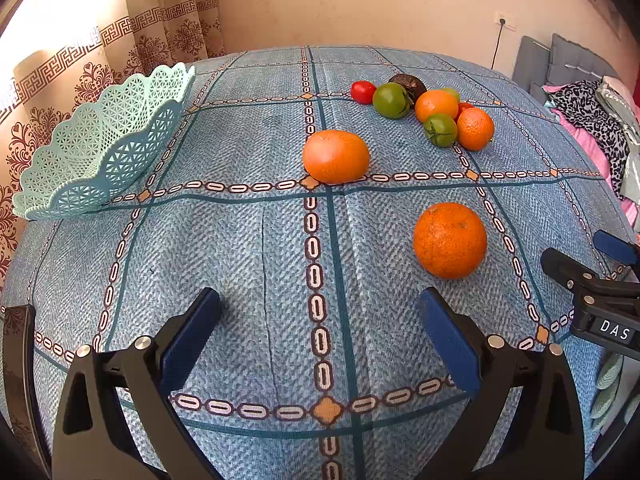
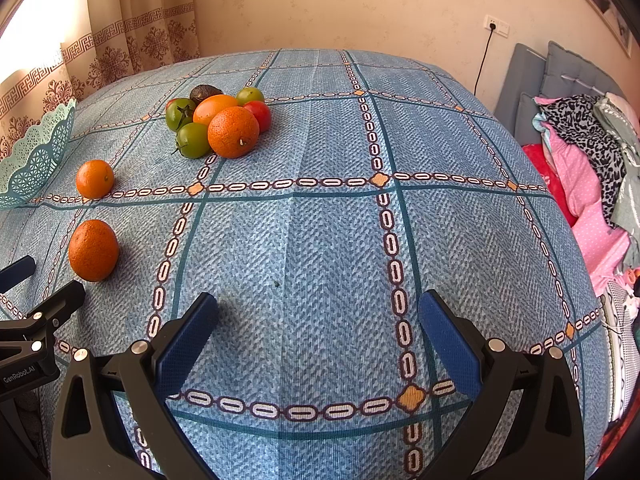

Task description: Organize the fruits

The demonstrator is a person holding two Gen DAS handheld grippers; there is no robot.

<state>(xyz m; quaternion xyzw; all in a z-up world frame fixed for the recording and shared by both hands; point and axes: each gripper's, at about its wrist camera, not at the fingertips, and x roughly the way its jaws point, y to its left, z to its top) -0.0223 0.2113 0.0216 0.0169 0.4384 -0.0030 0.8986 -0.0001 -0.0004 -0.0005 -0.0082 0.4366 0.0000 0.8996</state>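
Orange fruits (image 1: 336, 156): 4; green tomatoes (image 1: 391, 100): 3; red (image 1: 363, 91): 2; avocado (image 1: 409, 83): 1. Left tongs (image 1: 320, 326), right tongs (image 2: 318, 326) released.

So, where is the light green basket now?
The basket stands at the table's far left edge by the curtain, empty in the left wrist view. Its nearest fruit is a lone orange to its right.

Blue herringbone-weave cloth surface (image 1: 240, 264), gridded with teal lines and white chain links. Mint-green plastic lattice basket (image 1: 100, 144). Round oranges (image 1: 449, 240): speckled orange. Tomatoes: green (image 1: 391, 100), red (image 1: 363, 91). Black tongs (image 1: 320, 340), blue pads (image 1: 188, 340).
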